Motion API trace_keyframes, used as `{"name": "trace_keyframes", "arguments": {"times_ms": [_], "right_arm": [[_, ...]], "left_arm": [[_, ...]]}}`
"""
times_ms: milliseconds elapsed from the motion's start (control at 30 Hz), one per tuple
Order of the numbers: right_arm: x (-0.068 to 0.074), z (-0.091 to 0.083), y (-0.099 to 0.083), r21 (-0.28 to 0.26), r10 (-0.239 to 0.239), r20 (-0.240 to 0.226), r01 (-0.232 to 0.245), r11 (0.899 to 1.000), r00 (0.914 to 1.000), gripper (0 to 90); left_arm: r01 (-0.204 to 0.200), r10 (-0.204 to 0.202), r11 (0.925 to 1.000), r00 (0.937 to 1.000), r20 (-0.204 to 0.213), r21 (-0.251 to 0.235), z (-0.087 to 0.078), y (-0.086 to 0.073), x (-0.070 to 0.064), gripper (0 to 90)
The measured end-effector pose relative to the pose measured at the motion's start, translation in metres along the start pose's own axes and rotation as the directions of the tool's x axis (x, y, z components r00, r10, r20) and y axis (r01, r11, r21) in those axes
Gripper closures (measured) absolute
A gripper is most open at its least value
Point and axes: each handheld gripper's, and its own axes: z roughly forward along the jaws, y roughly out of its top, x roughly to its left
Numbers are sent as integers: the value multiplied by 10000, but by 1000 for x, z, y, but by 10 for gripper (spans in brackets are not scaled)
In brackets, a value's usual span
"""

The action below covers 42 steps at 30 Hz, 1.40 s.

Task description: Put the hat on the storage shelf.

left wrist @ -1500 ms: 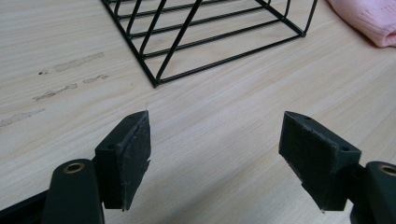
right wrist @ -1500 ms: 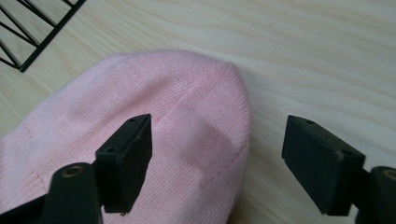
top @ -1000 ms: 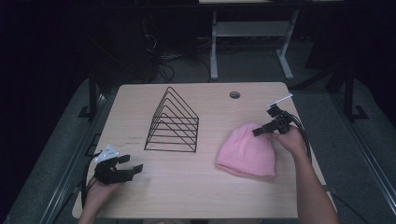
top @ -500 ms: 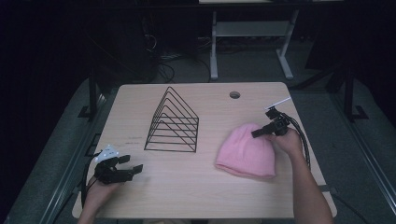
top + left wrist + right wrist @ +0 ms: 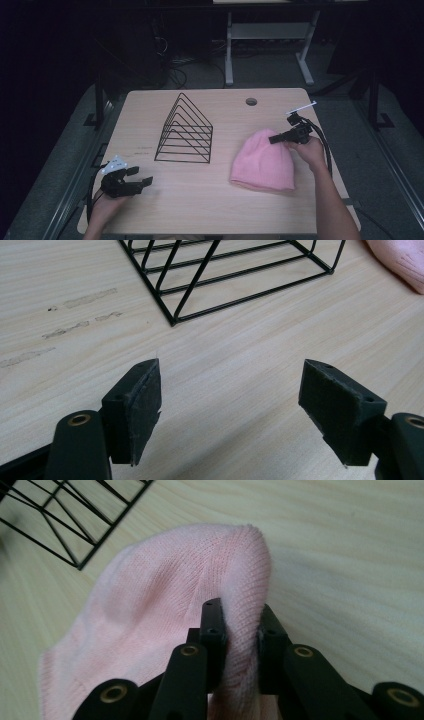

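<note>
Lying flat on the right half of the pale wood-grain worktop (image 5: 200,205): a soft pink knitted beanie (image 5: 264,162), crown end pointing away from the person. Being pinched at that crown by the right hand-held gripper (image 5: 273,139), jaws narrowed onto a raised fold of knit (image 5: 240,580), probably gathering enough fabric for a clean lift. Standing just left of the beanie, apart from it: a black wire triangular rack (image 5: 186,131). Waiting near the front left corner: the left hand-held gripper (image 5: 142,180), jaws spread wide over bare wood, holding nothing. No brands, labels or writing readable anywhere.
</note>
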Motion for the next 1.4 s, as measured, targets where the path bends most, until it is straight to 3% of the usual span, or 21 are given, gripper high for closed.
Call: {"name": "trace_keyframes", "arguments": {"times_ms": [233, 300, 367, 533, 733, 1000, 1233, 1400], "right_arm": [[19, -19, 2, -471, -361, -22, 359, 9982, 9993, 790], [25, -25, 2, -592, -473, -60, 469, 9971, 9989, 792], [30, -31, 3, -703, -582, -113, 573, 9959, 9982, 792], [41, -45, 9, -980, -838, -163, 818, 9918, 9963, 794], [62, -67, 27, -1217, -1576, -22, 1561, 9802, 9875, 796], [79, -84, 43, -1413, -2127, 153, 2127, 9668, 9770, 799], [93, -93, 58, -1535, -2559, 175, 2555, 9546, 9666, 799], [105, -101, 67, -1882, -2800, 52, 2759, 9426, 9600, 799]], "left_arm": [[-52, 52, 10000, 10000, 79, -44, -2, 0, -3, 252], [57, -50, 9999, 9991, 417, -163, -4, 2, -4, 252], [108, -95, 9996, 9987, 498, -266, -6, 3, -5, 252], [-153, 160, 9998, 9988, 463, -136, -7, 6, -5, 252], [-434, 430, 9991, 9956, 828, 37, -6, 16, -4, 253], [-704, 702, 9975, 9927, 977, -16, -15, 31, -3, 253], [-1154, 1121, 9931, 9861, 1229, 196, -24, 44, -1, 255], [-1541, 1482, 9876, 9778, 1484, 291, -32, 58, -1, 255]]}}
